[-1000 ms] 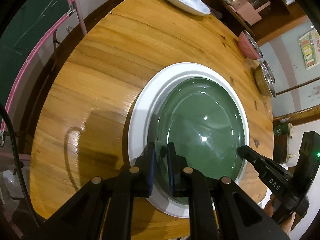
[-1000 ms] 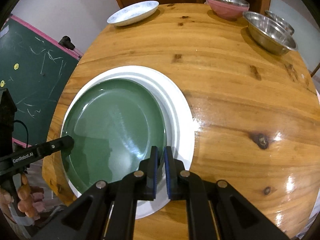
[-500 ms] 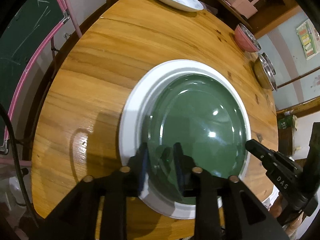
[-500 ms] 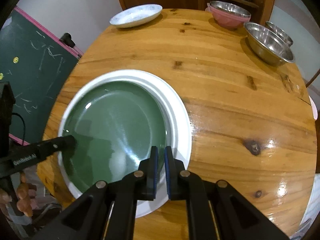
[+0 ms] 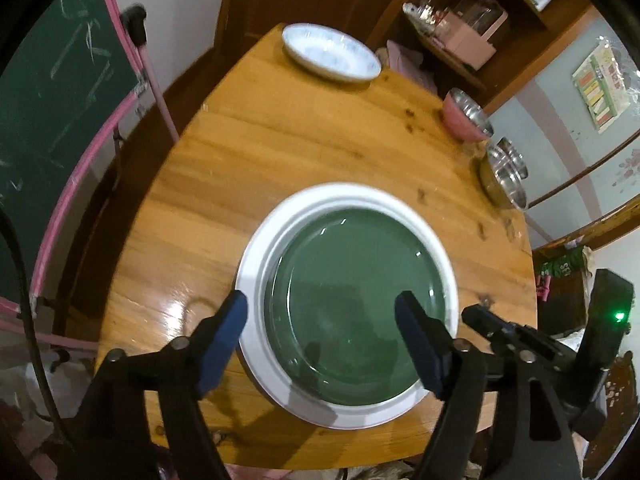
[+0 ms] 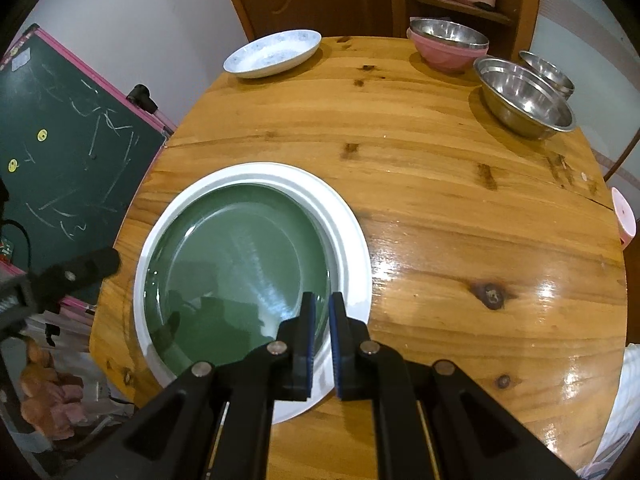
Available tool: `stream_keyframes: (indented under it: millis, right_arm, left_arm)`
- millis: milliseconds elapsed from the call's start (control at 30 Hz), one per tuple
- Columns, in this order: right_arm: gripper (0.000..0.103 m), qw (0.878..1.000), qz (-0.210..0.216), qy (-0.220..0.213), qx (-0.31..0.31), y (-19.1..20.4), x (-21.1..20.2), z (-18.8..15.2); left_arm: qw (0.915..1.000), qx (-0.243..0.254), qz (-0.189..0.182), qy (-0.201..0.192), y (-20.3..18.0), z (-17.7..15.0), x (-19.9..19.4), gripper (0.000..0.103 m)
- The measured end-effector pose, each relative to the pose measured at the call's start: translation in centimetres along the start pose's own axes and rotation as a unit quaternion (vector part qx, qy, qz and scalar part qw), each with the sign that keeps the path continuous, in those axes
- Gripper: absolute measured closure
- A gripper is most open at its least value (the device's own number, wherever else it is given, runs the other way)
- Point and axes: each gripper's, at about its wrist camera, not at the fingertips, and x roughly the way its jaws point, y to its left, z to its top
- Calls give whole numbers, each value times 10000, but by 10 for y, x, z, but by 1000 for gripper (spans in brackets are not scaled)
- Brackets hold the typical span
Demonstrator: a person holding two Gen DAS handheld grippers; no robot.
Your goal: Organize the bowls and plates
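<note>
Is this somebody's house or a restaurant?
Probably somebody's house, likely a dining room. A round wooden table holds everyday dishes such as a pink bowl. Beside it stands a children's chalkboard with scribbles, and a shelf against the wall holds household clutter.

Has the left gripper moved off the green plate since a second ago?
Yes. The left gripper has opened and pulled back above the round green plate, which lies in the white plate.

Three plates [image 6: 256,264] (two stacked), four bowls [image 6: 524,98].
</note>
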Motion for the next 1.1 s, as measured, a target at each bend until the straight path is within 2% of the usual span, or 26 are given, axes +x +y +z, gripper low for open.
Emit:
stream_keyframes:
  millis: [133,233,333,500,633,733,800,900,1033,1100]
  right_arm:
    - [96,9999,-1,-110,-58,2,-11,1]
    - [96,9999,55,-139,-44,4,-18,2]
    - [96,9997,142,-172,-35,6,-25,7]
    - [96,9992,320,-226,-71,8,-43,23]
    - [96,9988,350,-318,-158,9,-64,45]
    - [96,9980,403,-450,-197,7,-87,68]
    - [96,9969,393,-639,-229,6,-106,87]
    - [96,9948,433,-902,-211,4,-136,119]
    - [96,9924,405,-1136,-249,6,-162,157]
    - [96,9914,343,-1239,-256,7,-169,179]
  left_arm:
    - [9986,306,152,-404,-15,3,-30,15]
    - [9949,554,347,-774,-27,4,-51,15]
    - [9897,728,273,-1199,-34,3,-73,15]
    - [9889,670,54,-1323,-38,21,-94,15]
    - [9824,1214,299,-1387,-55,41,-108,15]
    - [9796,1414,321,-1392,-66,62,-122,15]
    - [9799,1414,162,-1395,-70,79,-133,15]
    - [9772,1398,107,-1594,-78,111,-151,15]
    - [9718,1403,512,-1823,-88,157,-161,15]
    - [9726,1294,753,-1778,-89,185,-157,15]
